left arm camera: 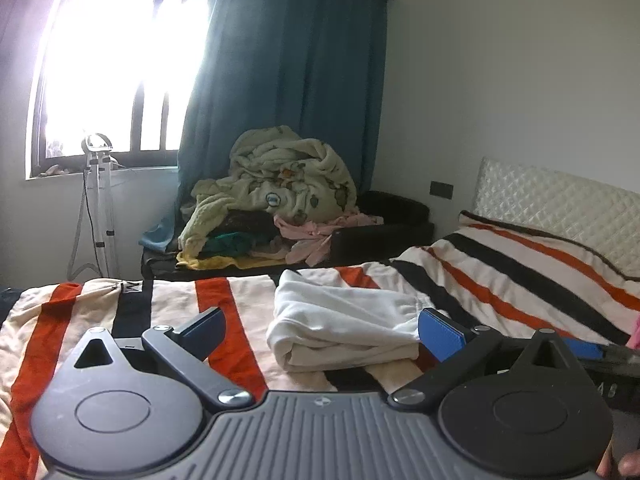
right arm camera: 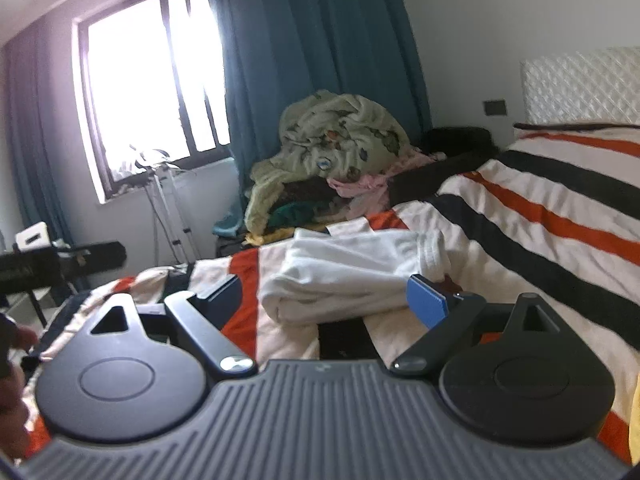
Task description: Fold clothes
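A white garment (left arm camera: 344,320) lies folded in a thick bundle on the striped bed cover (left arm camera: 520,280). It also shows in the right wrist view (right arm camera: 352,276). My left gripper (left arm camera: 324,330) is open and empty, its blue-padded fingers (left arm camera: 440,334) spread wide just in front of the bundle. My right gripper (right arm camera: 328,300) is open and empty too, its fingers (right arm camera: 426,304) either side of the bundle's near edge, not touching it.
A heap of clothes and a pale green blanket (left arm camera: 280,184) sits on a dark sofa (left arm camera: 384,224) beyond the bed, before a blue curtain (left arm camera: 296,64). A quilted white headboard (left arm camera: 560,204) is at the right. A white stand (left arm camera: 100,200) is under the window.
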`<state>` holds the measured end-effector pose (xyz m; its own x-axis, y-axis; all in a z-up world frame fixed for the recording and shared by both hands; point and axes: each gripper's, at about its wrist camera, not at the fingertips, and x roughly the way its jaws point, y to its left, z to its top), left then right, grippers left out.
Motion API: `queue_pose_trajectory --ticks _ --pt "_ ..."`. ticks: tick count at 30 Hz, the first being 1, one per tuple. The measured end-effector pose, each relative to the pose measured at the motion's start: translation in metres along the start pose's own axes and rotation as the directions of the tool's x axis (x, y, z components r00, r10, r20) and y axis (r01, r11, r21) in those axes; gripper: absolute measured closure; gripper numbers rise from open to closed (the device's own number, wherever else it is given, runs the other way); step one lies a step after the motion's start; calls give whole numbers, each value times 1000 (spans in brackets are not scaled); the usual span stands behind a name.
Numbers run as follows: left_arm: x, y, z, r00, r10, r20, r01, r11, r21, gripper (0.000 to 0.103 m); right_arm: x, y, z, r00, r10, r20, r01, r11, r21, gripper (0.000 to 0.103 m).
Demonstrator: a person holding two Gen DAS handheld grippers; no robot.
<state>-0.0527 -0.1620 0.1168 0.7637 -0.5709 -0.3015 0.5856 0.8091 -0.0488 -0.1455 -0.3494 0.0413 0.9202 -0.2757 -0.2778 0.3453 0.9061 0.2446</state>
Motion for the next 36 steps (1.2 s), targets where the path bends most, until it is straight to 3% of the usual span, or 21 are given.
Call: queue_pose_trajectory --ticks 11,19,36 --pt "7 14 -31 1000 3 14 -2 1000 -28 0 27 2 -36 997 -59 -42 58 998 -14 13" --pt "14 14 -47 1000 6 -24 -6 1000 -28 0 27 2 -41 998 -55 -1 55 998 2 13" --pt "24 17 -55 997 31 -68 -34 999 -39 0 35 8 -40 997 -77 -30 76 997 -32 13"
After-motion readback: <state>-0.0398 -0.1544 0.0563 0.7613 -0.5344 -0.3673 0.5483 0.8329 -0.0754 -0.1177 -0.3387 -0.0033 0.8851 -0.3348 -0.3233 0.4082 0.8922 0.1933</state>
